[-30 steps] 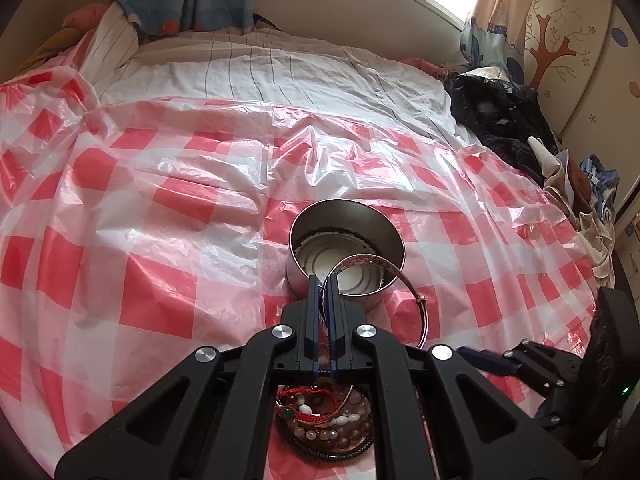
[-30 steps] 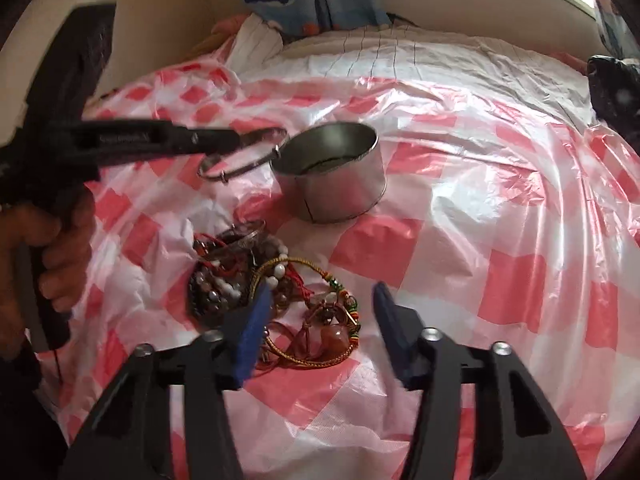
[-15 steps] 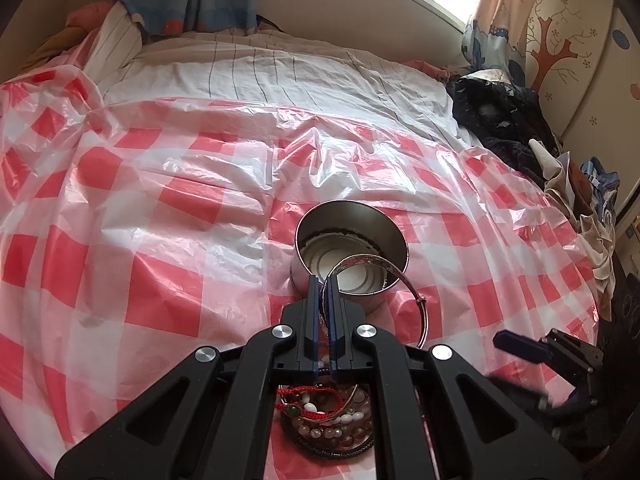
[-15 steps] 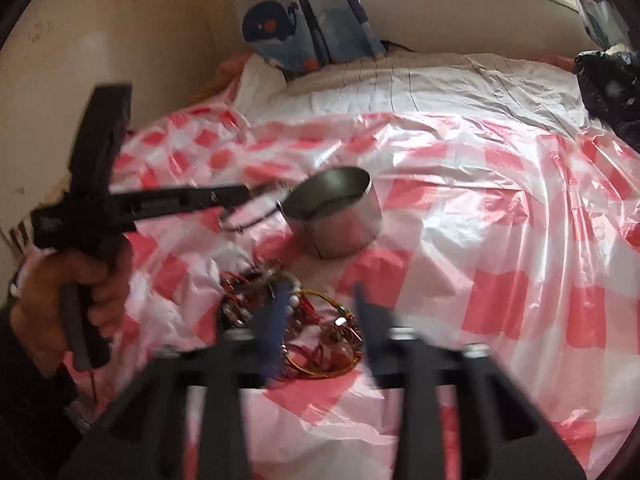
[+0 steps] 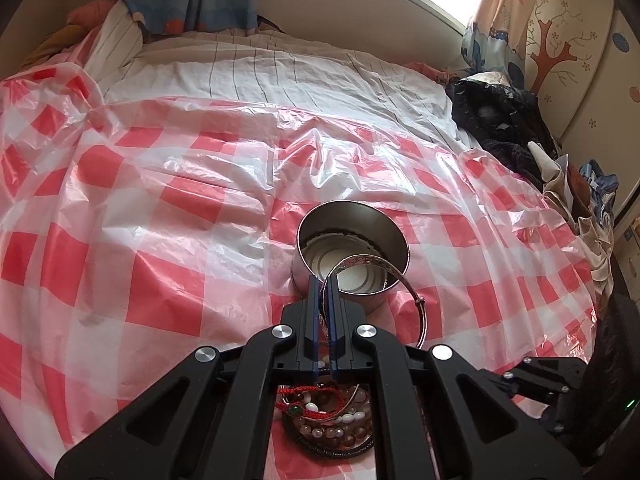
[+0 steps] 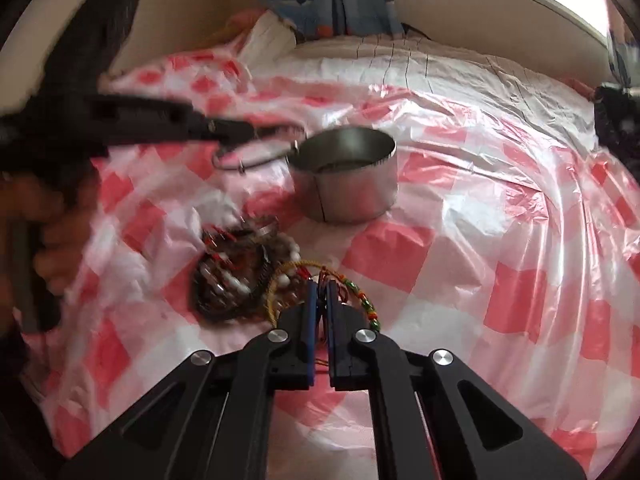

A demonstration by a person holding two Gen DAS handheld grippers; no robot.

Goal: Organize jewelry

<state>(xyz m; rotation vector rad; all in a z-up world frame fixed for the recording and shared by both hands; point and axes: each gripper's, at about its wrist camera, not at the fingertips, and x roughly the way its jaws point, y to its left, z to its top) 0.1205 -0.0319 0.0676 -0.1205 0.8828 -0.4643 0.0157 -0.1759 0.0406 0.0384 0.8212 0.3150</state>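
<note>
Holding silver bangle (image 5: 384, 276) over tin can (image 5: 352, 240) rim mid-bed, left gripper (image 5: 325, 304) jaws clamped on it | right gripper (image 6: 320, 308) jaws closing together on beaded bracelet (image 6: 360, 300) at jewelry pile (image 6: 236, 276) | checkered plastic sheet (image 5: 160, 208) covering bed

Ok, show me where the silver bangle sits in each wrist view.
Left wrist: silver bangle at lower centre, pinched in the left gripper, overlapping the tin's near rim.
Right wrist: silver bangle at upper left, blurred, left of the tin, held by the left gripper.
Shared landmark: round metal tin.
</note>
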